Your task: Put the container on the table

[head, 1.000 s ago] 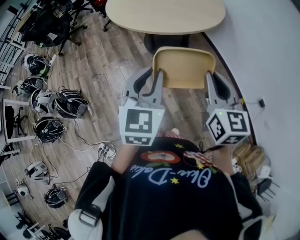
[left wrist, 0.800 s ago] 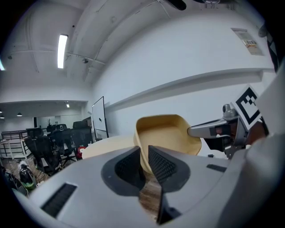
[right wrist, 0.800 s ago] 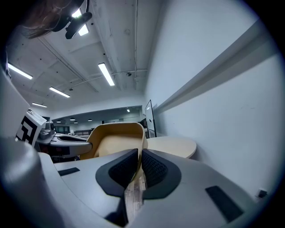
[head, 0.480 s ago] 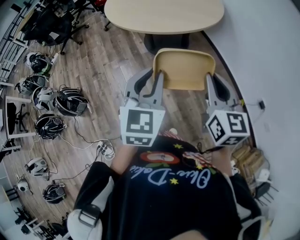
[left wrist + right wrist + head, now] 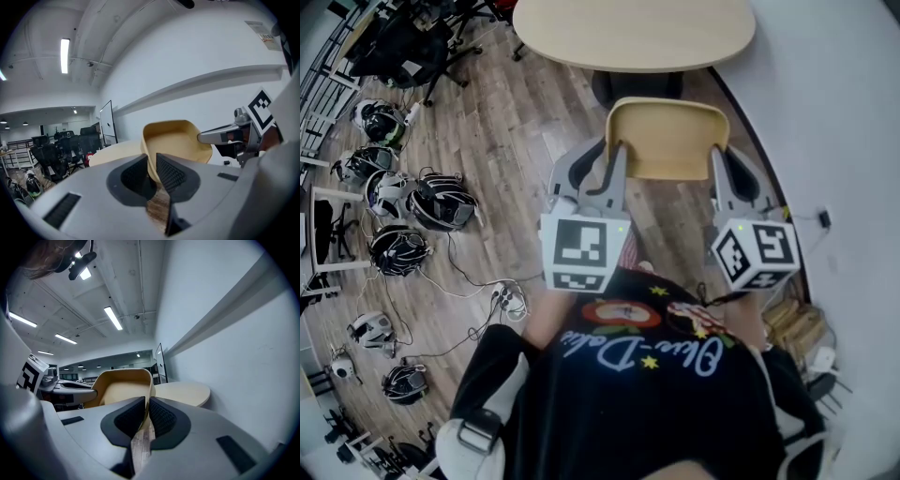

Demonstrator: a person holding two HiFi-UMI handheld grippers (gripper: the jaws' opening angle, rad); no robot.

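A tan, shallow container [image 5: 668, 139] hangs in the air above the wooden floor, held between both grippers. My left gripper [image 5: 605, 157] is shut on its left rim, and my right gripper [image 5: 721, 159] is shut on its right rim. In the left gripper view the rim of the container [image 5: 176, 140] runs between the jaws of the left gripper [image 5: 152, 165]. In the right gripper view the container [image 5: 121, 389] is likewise pinched by the right gripper [image 5: 146, 409]. The oval beige table [image 5: 633, 33] stands just beyond the container, its top bare in every view.
Several helmets [image 5: 412, 202] and cables lie on the floor at the left, with a power strip [image 5: 511, 300] near my feet. Office chairs [image 5: 403, 47] stand at the far left. A white wall [image 5: 834, 112] curves along the right, with boxes [image 5: 797, 314] at its foot.
Both grippers keep the same hold on the container. The table has shifted only slightly in the view.
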